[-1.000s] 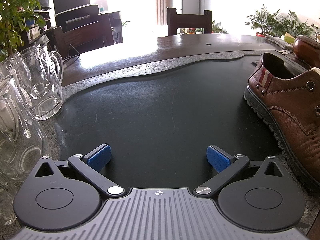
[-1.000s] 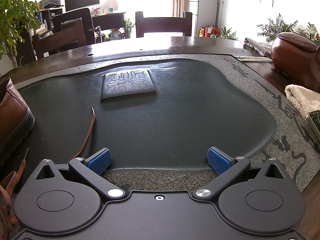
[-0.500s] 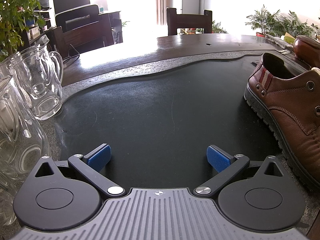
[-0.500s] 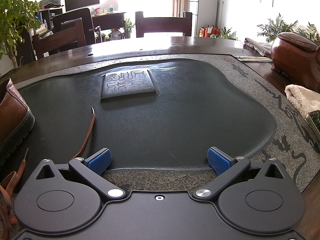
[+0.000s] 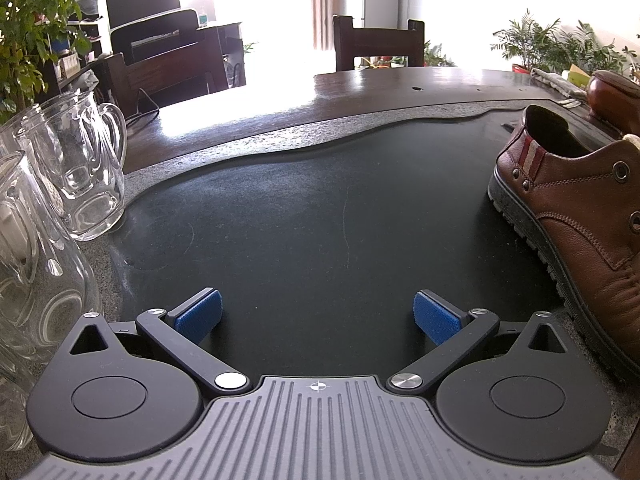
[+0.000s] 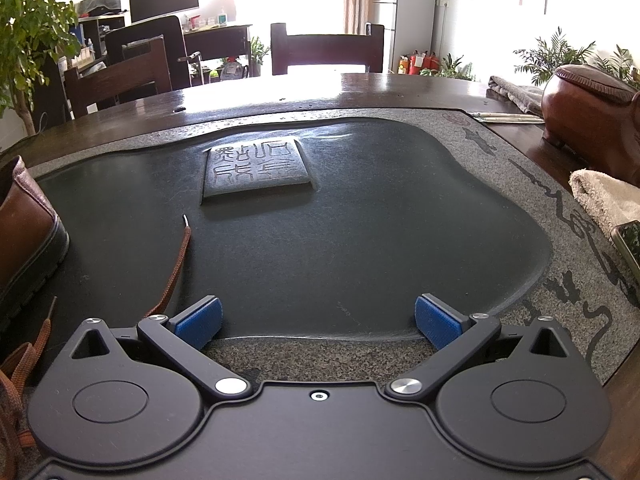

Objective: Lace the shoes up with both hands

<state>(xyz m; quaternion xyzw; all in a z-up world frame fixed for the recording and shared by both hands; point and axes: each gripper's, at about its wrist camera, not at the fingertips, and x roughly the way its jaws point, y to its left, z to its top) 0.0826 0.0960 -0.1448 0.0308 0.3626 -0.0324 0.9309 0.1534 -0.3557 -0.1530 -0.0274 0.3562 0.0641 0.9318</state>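
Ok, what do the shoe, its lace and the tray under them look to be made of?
Shoe: brown leather by the look, grained and semi-matte with visible stitching, on a dark ridged sole, probably rubber. Lace: woven brown cord, likely textile, with a pale tip. Tray: dark, smooth stone, apparently, with a rough speckled grey rim and carved characters.

Grainy brown leather shoe; matt, seemingly stone tray.

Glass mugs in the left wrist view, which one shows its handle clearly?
The farther glass mug, standing at the stone tray's left edge: its curved handle points right. The nearer glass vessel is cut off by the frame.
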